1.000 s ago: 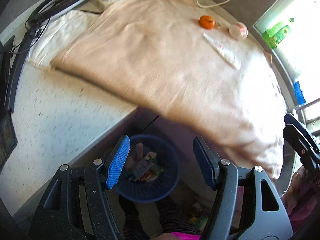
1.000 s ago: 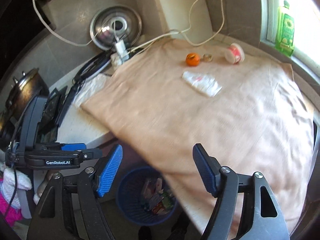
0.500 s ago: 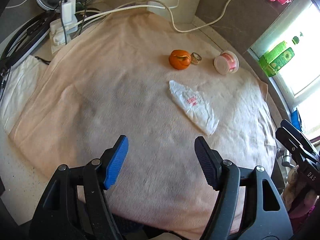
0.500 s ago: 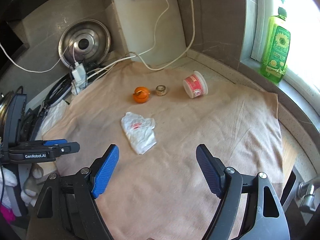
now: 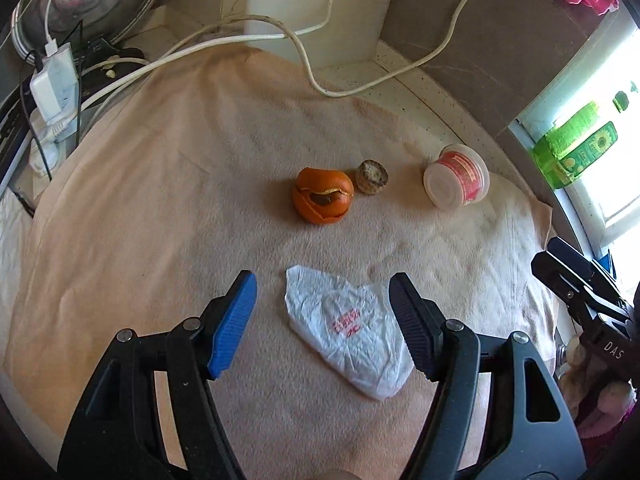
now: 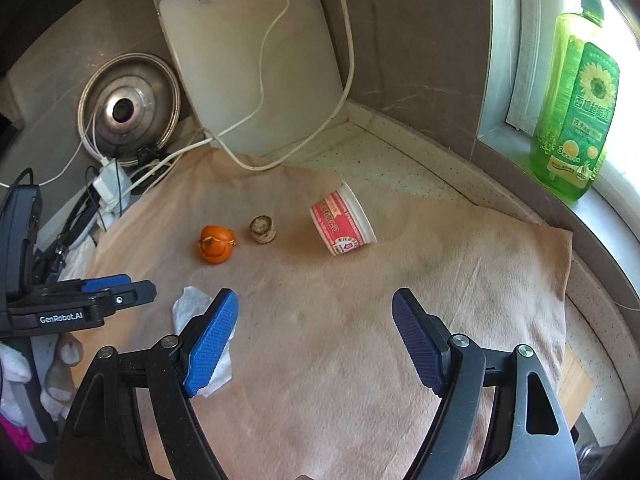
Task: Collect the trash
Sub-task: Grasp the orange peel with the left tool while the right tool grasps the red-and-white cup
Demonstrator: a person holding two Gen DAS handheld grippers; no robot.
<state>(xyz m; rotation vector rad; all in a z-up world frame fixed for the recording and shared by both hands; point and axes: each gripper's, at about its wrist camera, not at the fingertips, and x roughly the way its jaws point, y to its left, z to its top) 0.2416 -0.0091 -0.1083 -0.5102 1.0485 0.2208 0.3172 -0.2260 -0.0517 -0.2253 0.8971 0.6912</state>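
On a beige cloth [image 5: 168, 208] [image 6: 420, 280] lie a crumpled white plastic wrapper [image 5: 348, 328] [image 6: 190, 306], an orange peel [image 5: 322, 196] [image 6: 216, 243], a small brown stub [image 5: 372, 177] [image 6: 262, 229] and a tipped white-and-red cup [image 5: 456, 181] [image 6: 343, 225]. My left gripper [image 5: 323, 304] stands open above the wrapper, which lies between its fingers without touching the pads. My right gripper [image 6: 314, 320] is open over bare cloth, the cup farther ahead; its left finger hides part of the wrapper.
White cables [image 5: 304, 48] cross the cloth's far edge. A steel lid [image 6: 128, 108], a white cutting board [image 6: 252, 52] and a charger block [image 5: 52, 80] stand at the back. A green bottle [image 6: 576, 96] sits on the sill at right.
Both grippers have moved from above the blue bin at the counter's edge forward over the cloth. The wrapper, peel and cup are now much closer; the bin is out of view.
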